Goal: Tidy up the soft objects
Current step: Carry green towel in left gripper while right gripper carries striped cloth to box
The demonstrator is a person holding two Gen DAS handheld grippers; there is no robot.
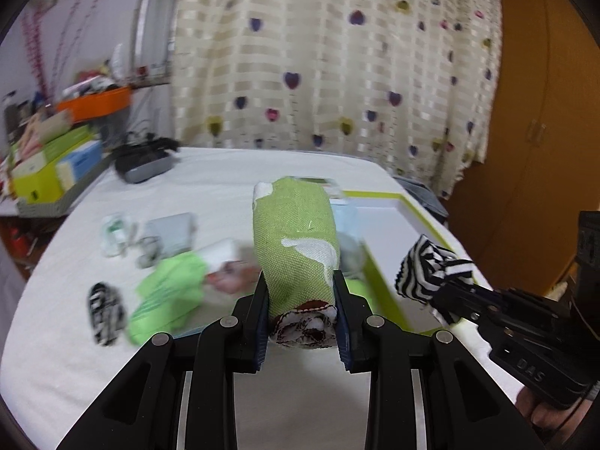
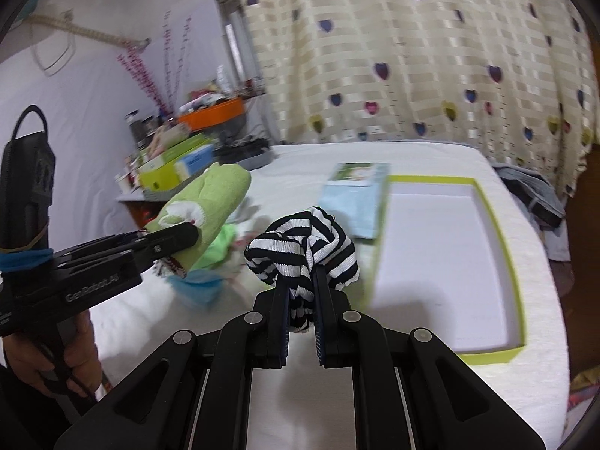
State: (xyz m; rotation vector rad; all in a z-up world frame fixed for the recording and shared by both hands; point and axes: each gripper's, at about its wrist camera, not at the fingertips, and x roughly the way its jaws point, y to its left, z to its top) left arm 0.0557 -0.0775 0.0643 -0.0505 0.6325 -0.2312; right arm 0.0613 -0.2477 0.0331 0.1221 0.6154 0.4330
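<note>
Above the bed (image 1: 225, 172), "GenRobot.AI" left fingers (image 1: 300, 285) grip a green roll (image 1: 296, 225), "DAS" right fingers (image 2: 302, 285) a striped cloth (image 2: 303, 243).

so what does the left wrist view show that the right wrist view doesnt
Only the left wrist view shows a small striped item and a white box lying on the bed, left of the green roll.

Only the right wrist view shows the whole inside of the green-edged tray.

Both show the left hand-held gripper shut on the green roll, the right hand-held gripper shut on the striped cloth, and the heart-print curtain.
</note>
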